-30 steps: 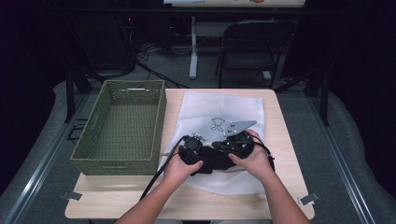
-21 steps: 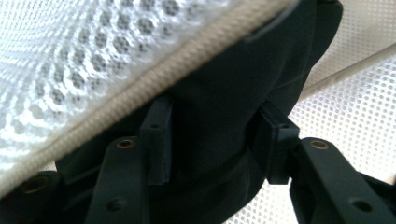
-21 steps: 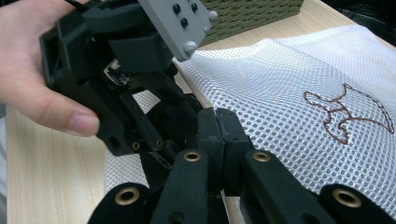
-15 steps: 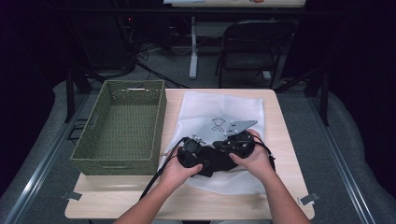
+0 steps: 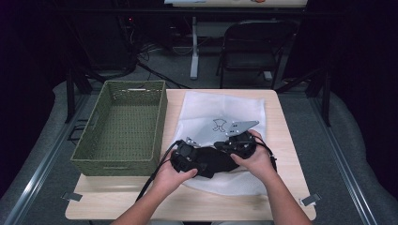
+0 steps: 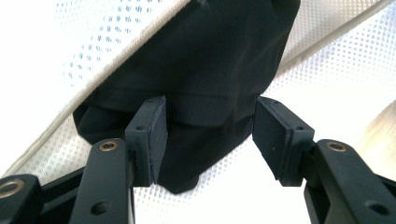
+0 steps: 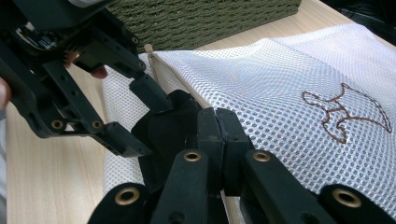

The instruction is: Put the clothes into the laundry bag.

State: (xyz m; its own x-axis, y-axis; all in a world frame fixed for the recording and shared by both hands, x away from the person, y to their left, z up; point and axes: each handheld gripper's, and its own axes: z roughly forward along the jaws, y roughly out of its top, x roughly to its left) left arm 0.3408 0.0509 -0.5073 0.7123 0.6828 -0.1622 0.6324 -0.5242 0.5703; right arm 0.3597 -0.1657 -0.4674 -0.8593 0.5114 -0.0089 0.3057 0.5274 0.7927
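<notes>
I am pinching the white mesh bag (image 7: 289, 88) at its opening with my right tongs (image 7: 217, 122). My left tongs (image 6: 208, 135) have just been opening, jaws apart around the black cloth (image 6: 210, 70) sticking out of the bag. The green basket (image 5: 123, 126) is sitting just left of the bag on the desk (image 5: 291, 140).

High view overhead facing forward, gripper views close, sharing white mesh bag (image 5: 220, 117)

The light wooden table (image 5: 286, 136) carries a green woven basket (image 5: 123, 126) toward nine o'clock and a white mesh bag (image 5: 220, 112) from centre toward three o'clock.
</notes>
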